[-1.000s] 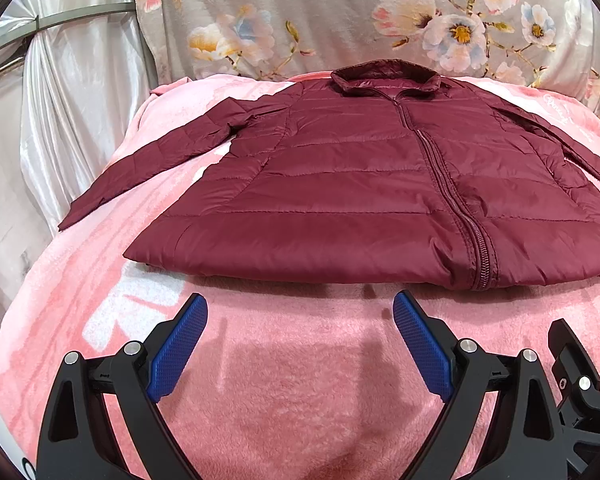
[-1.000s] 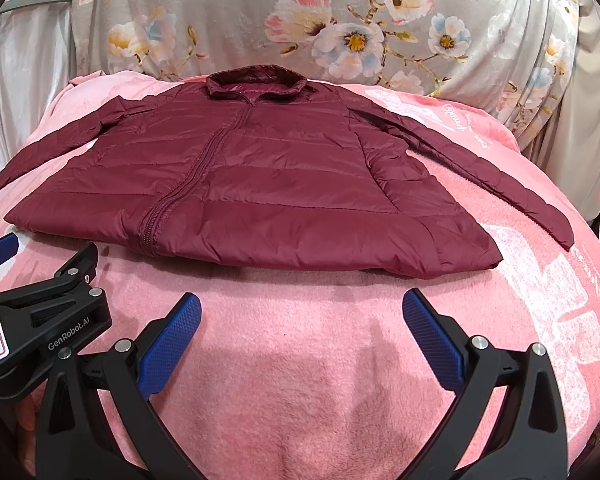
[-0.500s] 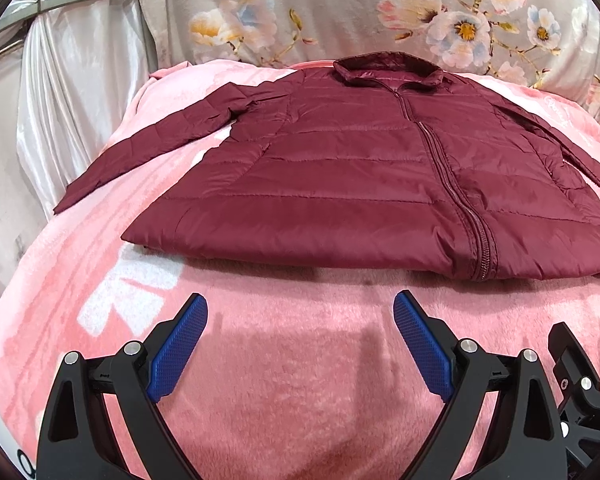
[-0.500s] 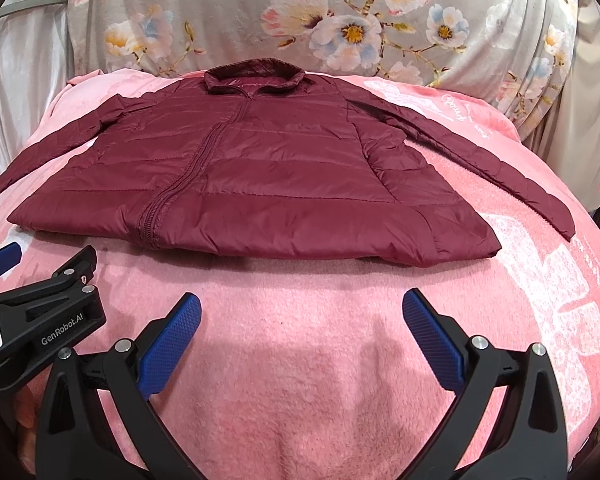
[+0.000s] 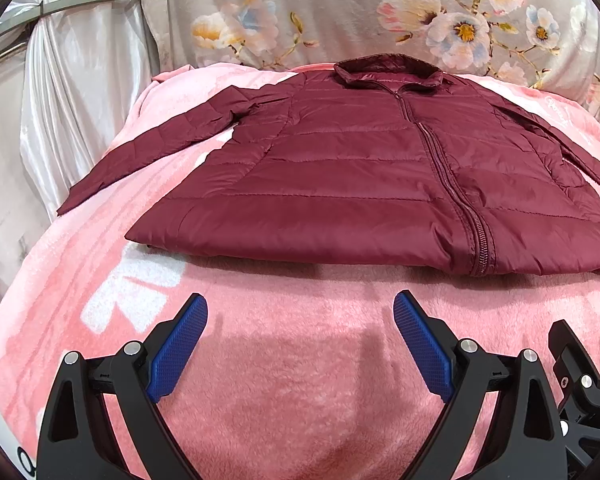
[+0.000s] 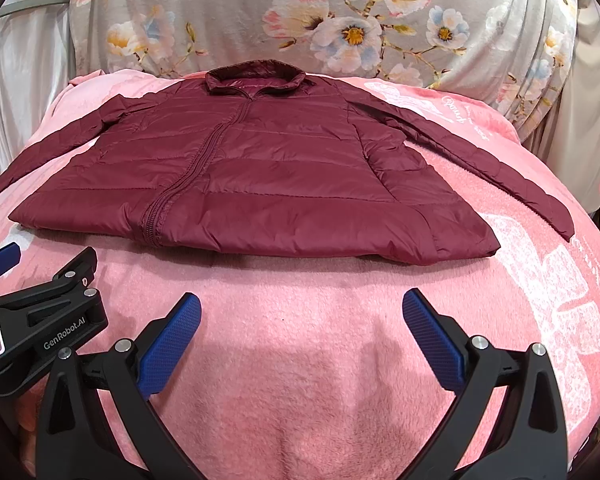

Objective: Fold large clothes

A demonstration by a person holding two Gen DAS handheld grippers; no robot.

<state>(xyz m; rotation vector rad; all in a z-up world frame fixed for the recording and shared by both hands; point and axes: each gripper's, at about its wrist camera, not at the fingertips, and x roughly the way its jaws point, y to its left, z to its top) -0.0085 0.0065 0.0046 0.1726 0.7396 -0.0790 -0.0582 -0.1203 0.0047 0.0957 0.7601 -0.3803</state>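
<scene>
A quilted maroon jacket [image 5: 360, 184] of smooth, shiny fabric is laid flat, front up and zipped, on a fluffy pink blanket [image 5: 300, 380], with its stand-up collar pointed at the floral sheet [image 5: 340, 12] behind. Both sleeves are spread outward from the jacket's body. The left gripper [image 5: 300, 340] is held just short of the jacket's hem, its ribbed blue pads [image 5: 178, 346] set wide apart and nothing between them. The right gripper [image 6: 302, 340] is likewise spread and unloaded, near the same hem.
</scene>
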